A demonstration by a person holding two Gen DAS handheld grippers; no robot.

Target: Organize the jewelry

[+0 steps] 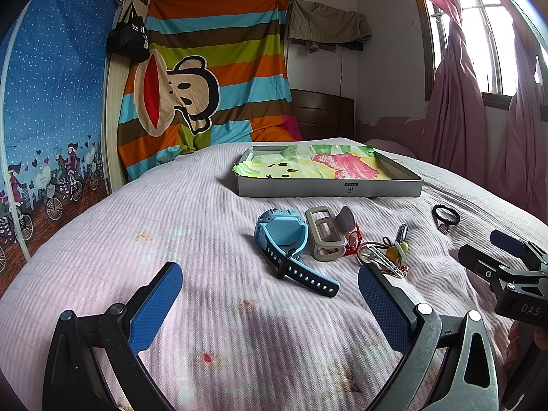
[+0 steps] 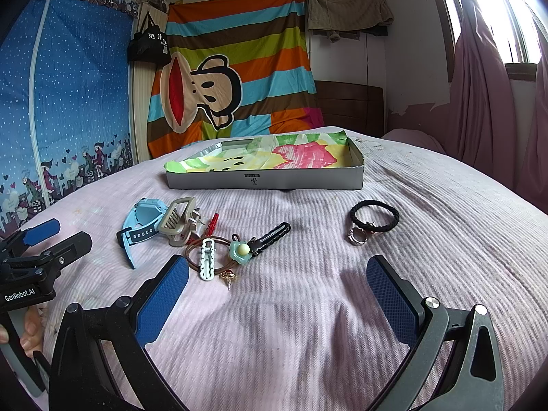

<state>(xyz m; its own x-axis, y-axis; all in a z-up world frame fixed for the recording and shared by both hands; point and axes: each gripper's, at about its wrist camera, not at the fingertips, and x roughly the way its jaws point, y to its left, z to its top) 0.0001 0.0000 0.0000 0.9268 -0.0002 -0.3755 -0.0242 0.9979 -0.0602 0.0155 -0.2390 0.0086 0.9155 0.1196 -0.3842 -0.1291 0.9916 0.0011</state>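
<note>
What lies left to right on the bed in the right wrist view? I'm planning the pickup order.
Blue watch → beige claw clip → white perforated clip → mint flower clip → silver ring → black hair tie. The tray sits behind them.

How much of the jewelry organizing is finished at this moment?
Nothing looks done: the paper-lined box holds no jewelry. Nothing is in hand; the left gripper and right gripper are open above the bed. Left to move: blue watch, beige claw clip, black hair tie, ring.
</note>
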